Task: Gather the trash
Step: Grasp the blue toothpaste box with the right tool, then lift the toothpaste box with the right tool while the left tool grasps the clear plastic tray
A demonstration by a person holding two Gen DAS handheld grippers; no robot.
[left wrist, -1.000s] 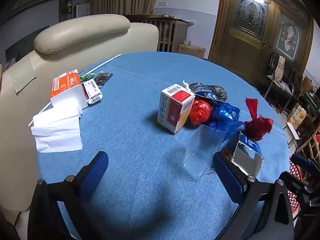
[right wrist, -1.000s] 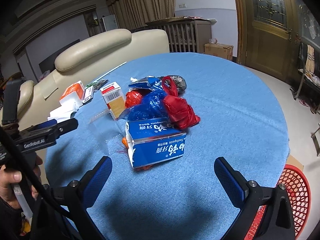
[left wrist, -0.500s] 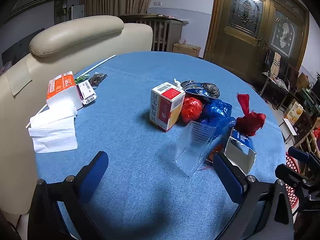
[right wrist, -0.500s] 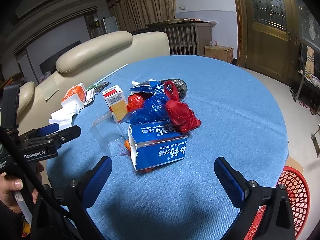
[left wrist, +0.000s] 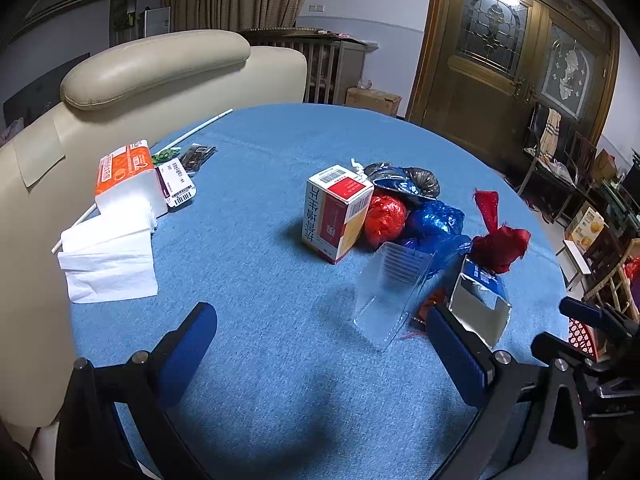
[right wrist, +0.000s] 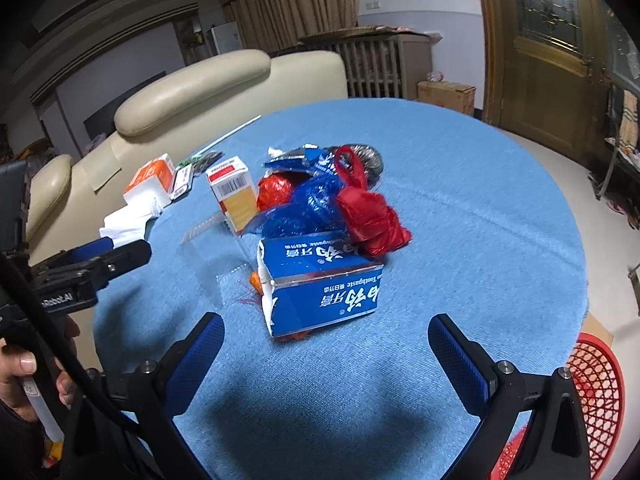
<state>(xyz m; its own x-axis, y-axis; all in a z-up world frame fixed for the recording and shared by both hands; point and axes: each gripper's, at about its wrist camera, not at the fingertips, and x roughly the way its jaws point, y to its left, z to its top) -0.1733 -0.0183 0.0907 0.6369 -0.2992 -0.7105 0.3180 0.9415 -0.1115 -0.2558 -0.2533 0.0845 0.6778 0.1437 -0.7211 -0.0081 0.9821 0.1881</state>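
Right now we are holding both grippers low over the near edge of the round blue tabletop (right wrist: 460, 184), and neither is carrying anything. The right gripper (right wrist: 326, 350) is facing the blue toothpaste box (right wrist: 320, 280) almost head-on: the box is lying straight ahead of the jaws, between the lines of the two blue pads, with bare cloth separating it from them. Its long axis is running crosswise to our approach, roughly parallel to the line from one pad to the other, so we judge that the wide-open jaws would be spanning its length rather than its narrow side unless we turn the wrist.

The left gripper (left wrist: 320, 344) is likewise standing wide open and empty. From there the clear plastic container (left wrist: 390, 290) is lying ahead and to the right, close to the right-hand pad, while the red and white carton (left wrist: 336, 212) is standing upright further on, nearer the centre line. Behind these, the red bag (right wrist: 370, 216) and the blue bag (right wrist: 308, 204) are touching each other in one heap with the toothpaste box at its near side.

We are judging the right hand the better placed for the box, and the left for the clear container. The red basket (right wrist: 592, 392) is sitting low on the floor to the right, beyond the tabletop's rim, on the right gripper's side. Both grippers are pointing level and forward, not yet tipping down toward the pile.
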